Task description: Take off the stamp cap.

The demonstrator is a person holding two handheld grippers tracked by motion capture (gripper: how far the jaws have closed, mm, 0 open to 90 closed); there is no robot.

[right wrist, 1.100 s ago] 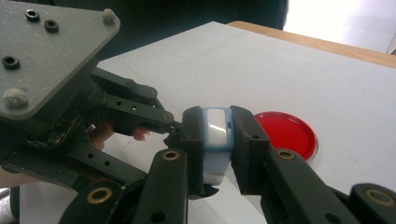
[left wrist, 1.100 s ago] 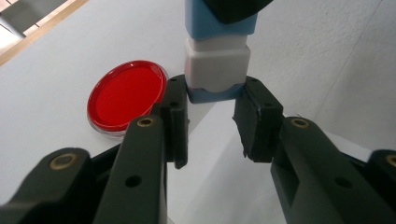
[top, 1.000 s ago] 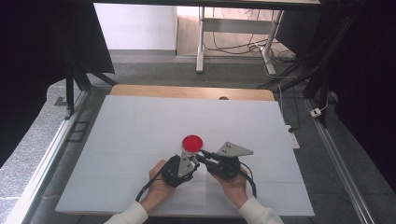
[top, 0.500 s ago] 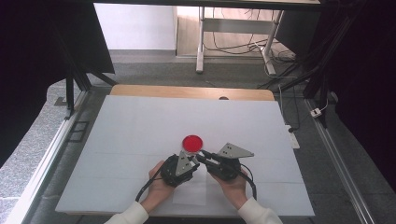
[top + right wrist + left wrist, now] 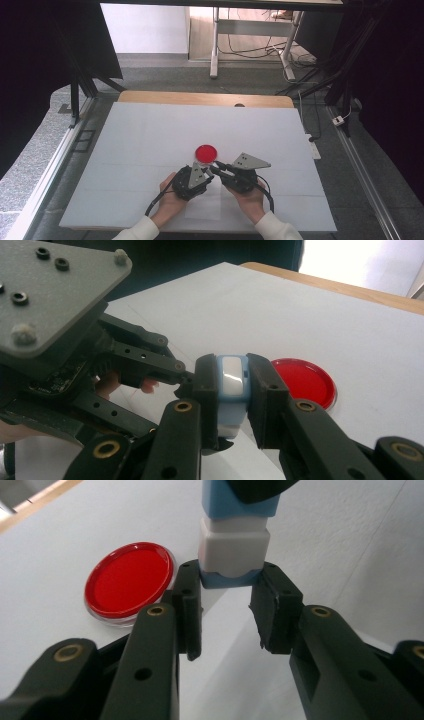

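Note:
A small blue-and-white block point(image 5: 230, 410) hangs just above the table, and my right gripper point(image 5: 232, 367) is shut on it. In the left gripper view the block point(image 5: 234, 550) comes down from the top. My left gripper point(image 5: 227, 612) is open, with its jaws on either side of the block's blue lower end. A round red dish point(image 5: 206, 153) lies flat on the white table just beyond both grippers; the same red dish point(image 5: 129, 582) sits left of the left jaws. From above, the left gripper point(image 5: 209, 171) and right gripper point(image 5: 217, 167) meet tip to tip near the front centre.
The white table point(image 5: 150, 135) has a wooden strip point(image 5: 200, 98) along its far edge. A paler sheet point(image 5: 202, 202) lies under the hands. Metal rails run down both sides, and cables and desk legs stand on the floor beyond.

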